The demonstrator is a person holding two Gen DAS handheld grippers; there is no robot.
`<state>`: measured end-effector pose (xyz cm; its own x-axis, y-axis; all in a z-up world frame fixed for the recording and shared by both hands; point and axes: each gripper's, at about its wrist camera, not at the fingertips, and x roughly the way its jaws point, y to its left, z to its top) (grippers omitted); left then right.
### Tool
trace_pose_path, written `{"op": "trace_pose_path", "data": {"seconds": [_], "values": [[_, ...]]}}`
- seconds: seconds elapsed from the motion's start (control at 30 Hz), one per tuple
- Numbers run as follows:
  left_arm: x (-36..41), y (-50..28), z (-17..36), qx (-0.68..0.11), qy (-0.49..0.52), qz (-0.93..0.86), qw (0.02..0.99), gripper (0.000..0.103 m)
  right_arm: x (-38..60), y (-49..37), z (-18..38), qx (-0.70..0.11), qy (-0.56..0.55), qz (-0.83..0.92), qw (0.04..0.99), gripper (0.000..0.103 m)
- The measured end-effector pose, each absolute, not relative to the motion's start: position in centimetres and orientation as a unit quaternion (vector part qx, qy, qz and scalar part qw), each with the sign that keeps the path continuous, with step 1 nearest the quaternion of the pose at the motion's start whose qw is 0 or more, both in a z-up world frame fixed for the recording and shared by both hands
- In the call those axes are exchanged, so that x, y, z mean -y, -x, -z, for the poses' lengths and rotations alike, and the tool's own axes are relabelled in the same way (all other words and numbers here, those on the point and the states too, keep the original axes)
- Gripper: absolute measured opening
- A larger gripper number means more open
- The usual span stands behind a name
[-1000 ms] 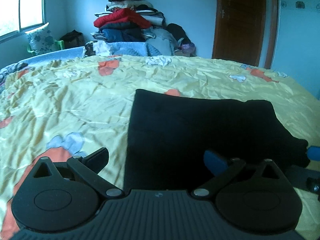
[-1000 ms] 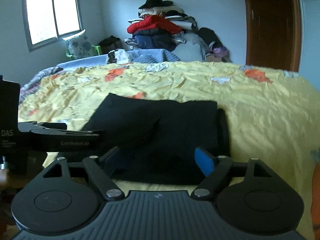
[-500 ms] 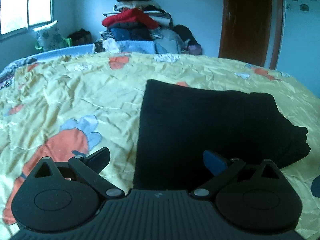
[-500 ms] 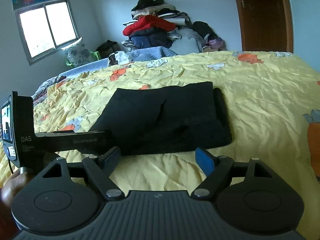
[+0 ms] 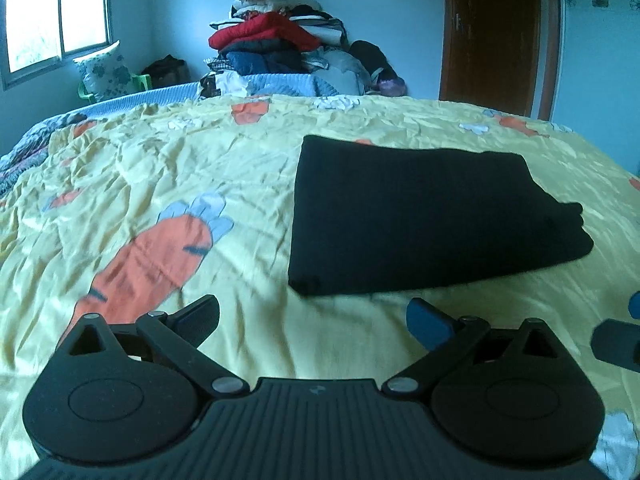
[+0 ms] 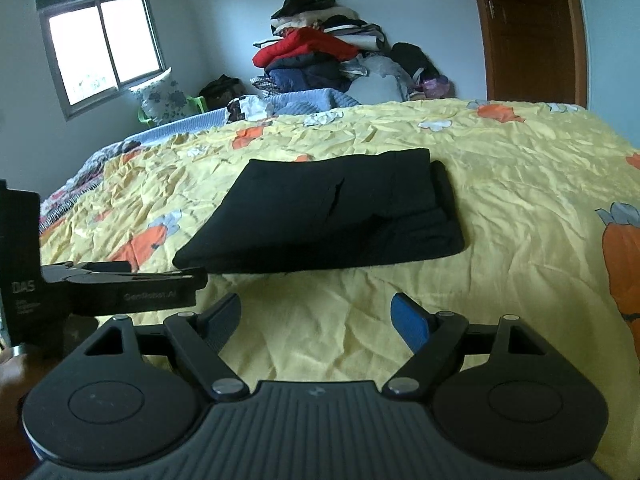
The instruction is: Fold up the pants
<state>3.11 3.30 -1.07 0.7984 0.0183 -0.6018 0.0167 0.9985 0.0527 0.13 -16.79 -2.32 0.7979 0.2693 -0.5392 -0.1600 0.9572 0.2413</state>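
Pants: folded black pants (image 5: 424, 216) lie on the yellow bedsheet (image 5: 240, 184), beyond both grippers.
Left gripper (image 5: 312, 320): jaws apart, empty.
Right gripper (image 6: 316, 320): jaws apart, empty.

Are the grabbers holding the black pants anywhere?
No. Both the left gripper and right gripper are open and empty; the folded pants lie untouched on the bed.

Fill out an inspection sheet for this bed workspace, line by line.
Surface: yellow bedspread, wrinkled, carrot print.
Job's things: black pants folded into a flat rectangle, lying on the bedspread.
Clutter: nothing seen on the spread beside the pants.
Tongs: left tongs open, empty, short of the pants; right tongs open, empty, short of the pants.
Cables: nothing seen.
Surroundings: clothes pile beyond the bed, window, wooden door, floral pillow.
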Motion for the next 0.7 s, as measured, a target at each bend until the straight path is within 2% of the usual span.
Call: {"op": "trace_pose_path", "data": {"seconds": [0.13, 0.23, 0.33, 0.7], "values": [[-3.5, -2.1, 1.4, -0.323, -0.027, -0.001, 0.946, 0.102, 16.0, 0.5, 2.8, -0.295, -0.069, -0.101, 0.948, 0.083], [-3.5, -1.5, 1.7, -0.323, -0.030, -0.001, 0.946, 0.102, 15.5, 0.6, 3.5, -0.293, -0.042, -0.078, 0.952, 0.091], [-3.4, -1.3, 2.1, -0.324, -0.031, 0.005, 0.945, 0.102, 15.3, 0.4, 4.3, -0.295, -0.019, -0.046, 0.954, 0.094], [-2.7, -0.7, 3.1, -0.316, -0.054, 0.015, 0.947, 0.102, 16.0, -0.2, 6.8, -0.313, -0.024, -0.013, 0.949, 0.095]]}}
